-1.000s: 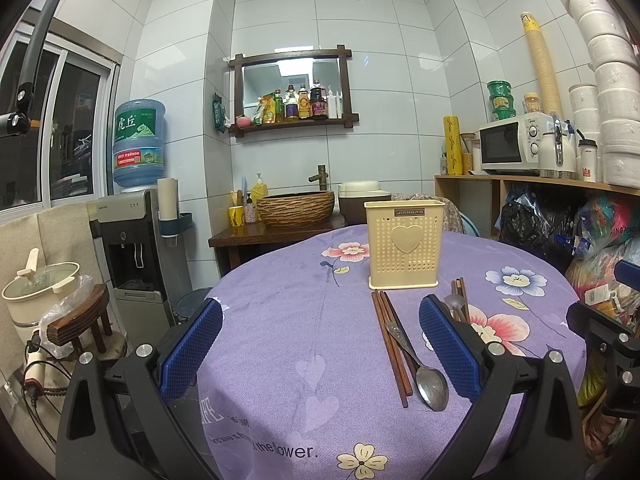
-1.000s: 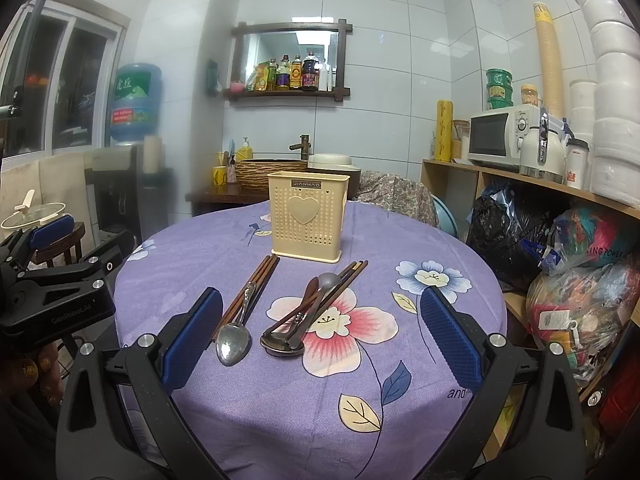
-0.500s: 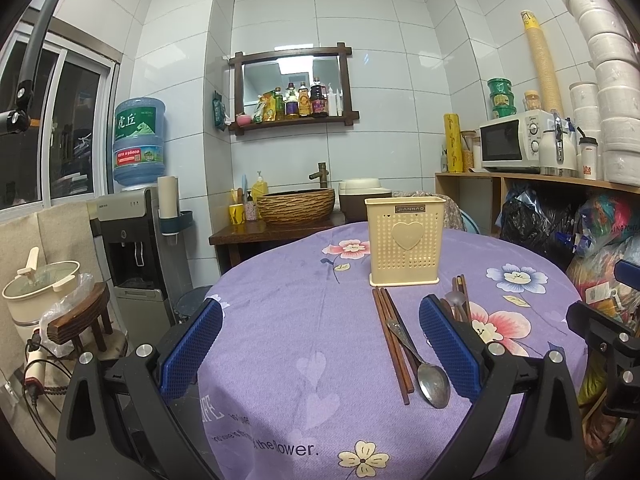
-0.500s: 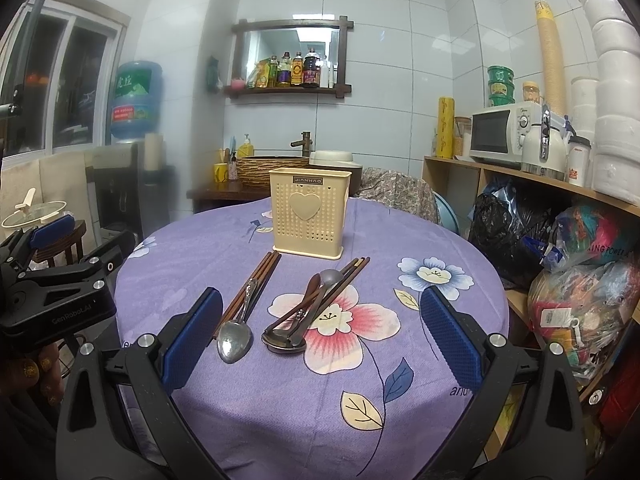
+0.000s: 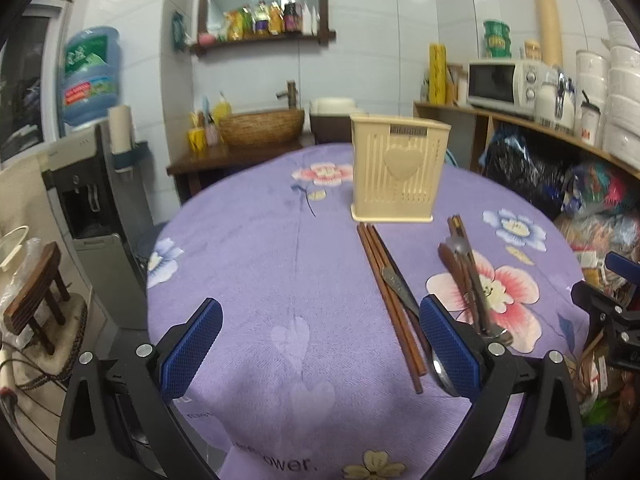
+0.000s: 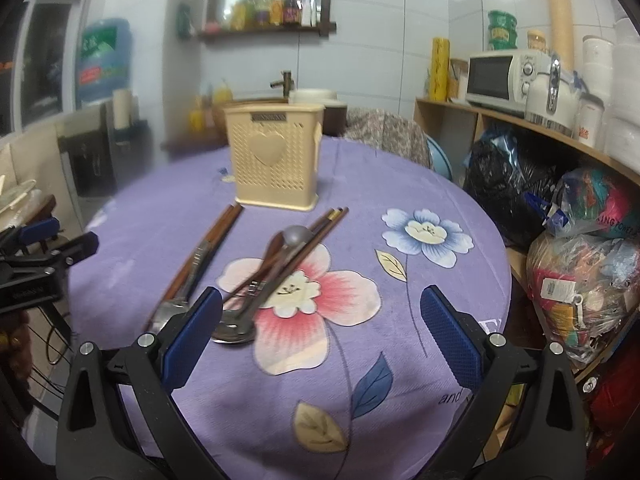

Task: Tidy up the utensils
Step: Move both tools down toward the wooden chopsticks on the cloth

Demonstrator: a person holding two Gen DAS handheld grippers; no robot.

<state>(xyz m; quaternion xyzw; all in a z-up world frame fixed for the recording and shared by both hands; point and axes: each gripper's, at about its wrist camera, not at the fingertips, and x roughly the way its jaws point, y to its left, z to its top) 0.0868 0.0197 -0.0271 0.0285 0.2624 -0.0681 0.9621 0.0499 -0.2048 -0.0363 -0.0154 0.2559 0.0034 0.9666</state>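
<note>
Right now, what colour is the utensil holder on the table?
The holder is cream, with a raised heart on its perforated front. The right wrist view shows it best.

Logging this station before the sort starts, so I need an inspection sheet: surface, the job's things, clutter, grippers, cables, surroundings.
Surface: round table under a purple floral cloth.
Job's things: cream utensil holder upright at the far side; left chopsticks with a metal spoon lying along them; a second pile of chopsticks and spoons on the pink flower.
Clutter: nothing seen on the cloth.
Grippers: left gripper and right gripper both open, holding nothing.
Cables: cords on the floor at left.
Surroundings: microwave on a shelf, water dispenser, filled bags.
</note>
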